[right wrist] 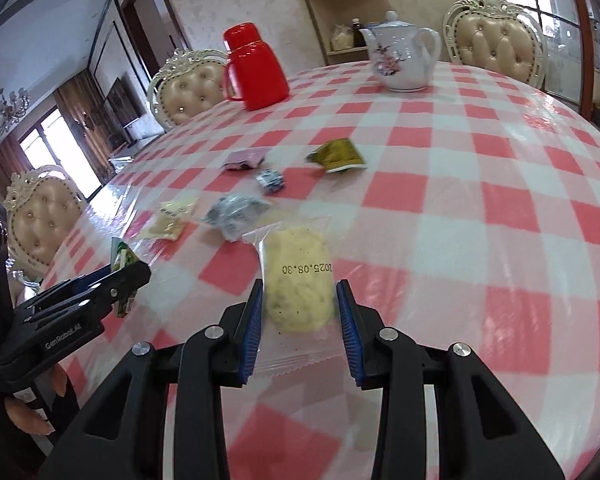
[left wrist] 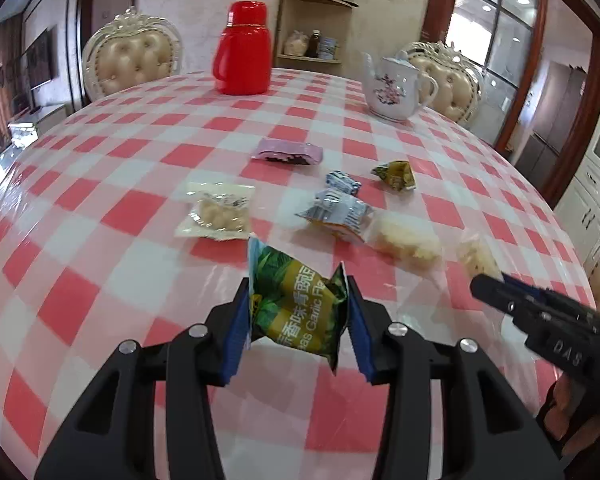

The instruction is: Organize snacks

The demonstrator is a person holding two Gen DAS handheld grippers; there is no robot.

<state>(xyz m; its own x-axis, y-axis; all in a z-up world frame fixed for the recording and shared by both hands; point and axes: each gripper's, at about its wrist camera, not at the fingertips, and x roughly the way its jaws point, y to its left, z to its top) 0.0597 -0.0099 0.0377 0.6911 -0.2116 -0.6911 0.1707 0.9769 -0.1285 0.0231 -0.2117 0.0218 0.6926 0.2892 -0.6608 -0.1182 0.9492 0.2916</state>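
The tablecloth (left wrist: 140, 168) carries a red, pink and white check; the far flask (left wrist: 243, 50) is plain red, and the teapot (left wrist: 392, 88) is white with a dark pink floral motif. The green and yellow packet (left wrist: 296, 308) bears white lettering between blue pads (left wrist: 240, 320) on black gripper bodies. The clear wrapper (right wrist: 298, 280) shows a pale yellow snack with a black date stamp; a lilac packet (left wrist: 287, 151) lies far centre.

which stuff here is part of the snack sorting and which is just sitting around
Part of the job:
- green snack packet, held in left tool
- clear cracker packet, in right tool
- loose snack packets on the tablecloth

Lying about:
- red flask
- teapot
- chairs
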